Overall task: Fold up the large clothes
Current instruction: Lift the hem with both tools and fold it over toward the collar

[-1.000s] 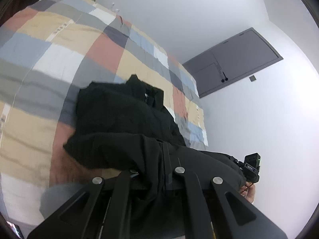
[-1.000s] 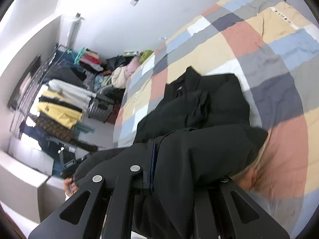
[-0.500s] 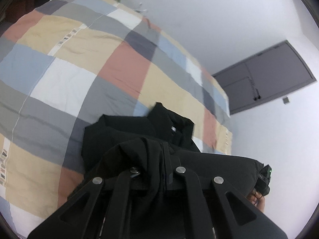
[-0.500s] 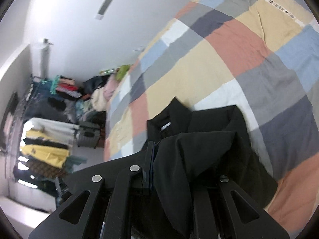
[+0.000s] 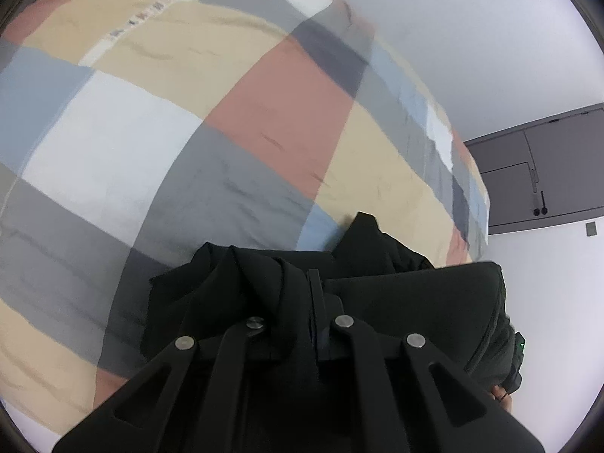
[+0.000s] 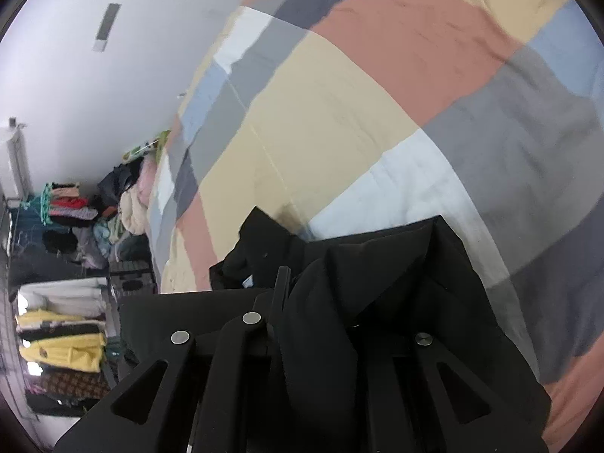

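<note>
A large black garment [image 5: 396,294] lies partly on the checked bedspread [image 5: 188,132], its lower part lifted and carried over the collar end. My left gripper [image 5: 315,302] is shut on a bunched fold of the black garment. My right gripper [image 6: 281,294] is shut on the same garment [image 6: 377,283], whose cloth drapes over the right finger. The collar [image 6: 256,241] with a small label pokes out ahead. The fingertips are hidden by cloth in both views.
The bed's checked cover [image 6: 377,94] fills most of both views. A crowded clothes rack [image 6: 60,321] and a pile of laundry [image 6: 128,204] stand left of the bed. A grey door [image 5: 547,173] is in the white wall at the right.
Both grippers have carried the held hem forward over the garment toward the collar and come down closer to the bed. The lifted cloth now covers most of the garment's body.
</note>
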Demonstrator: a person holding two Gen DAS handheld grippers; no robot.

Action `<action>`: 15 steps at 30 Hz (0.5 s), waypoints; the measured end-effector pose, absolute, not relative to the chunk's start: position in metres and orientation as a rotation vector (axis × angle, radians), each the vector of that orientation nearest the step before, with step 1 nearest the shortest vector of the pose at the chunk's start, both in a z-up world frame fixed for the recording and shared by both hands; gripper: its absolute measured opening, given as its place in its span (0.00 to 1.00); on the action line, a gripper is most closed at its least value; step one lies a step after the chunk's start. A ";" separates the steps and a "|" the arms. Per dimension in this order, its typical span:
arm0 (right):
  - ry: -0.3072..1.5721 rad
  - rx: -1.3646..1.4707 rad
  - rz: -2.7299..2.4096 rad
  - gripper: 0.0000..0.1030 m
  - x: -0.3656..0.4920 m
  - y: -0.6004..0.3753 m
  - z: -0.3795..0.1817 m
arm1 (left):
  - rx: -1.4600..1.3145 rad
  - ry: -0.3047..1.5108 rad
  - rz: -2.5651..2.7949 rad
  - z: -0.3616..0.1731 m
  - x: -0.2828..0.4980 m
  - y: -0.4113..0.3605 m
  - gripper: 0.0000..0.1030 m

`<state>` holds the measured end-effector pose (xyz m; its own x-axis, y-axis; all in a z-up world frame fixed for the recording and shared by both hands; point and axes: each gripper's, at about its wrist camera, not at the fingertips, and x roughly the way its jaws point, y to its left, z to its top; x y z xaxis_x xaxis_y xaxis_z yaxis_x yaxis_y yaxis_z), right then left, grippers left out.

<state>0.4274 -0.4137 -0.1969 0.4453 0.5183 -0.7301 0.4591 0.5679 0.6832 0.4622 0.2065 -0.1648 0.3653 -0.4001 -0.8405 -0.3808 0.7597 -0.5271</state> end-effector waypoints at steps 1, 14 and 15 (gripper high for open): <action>1.175 1.038 0.042 0.07 0.431 -0.414 -0.203 | -0.766 1.238 -0.013 -0.171 0.467 0.207 0.06; 1.184 1.153 0.145 0.21 0.425 -0.426 -0.215 | -0.837 1.336 -0.074 -0.151 0.464 0.213 0.12; 1.180 1.156 0.162 0.26 0.420 -0.429 -0.210 | -0.829 1.335 -0.101 -0.144 0.460 0.214 0.13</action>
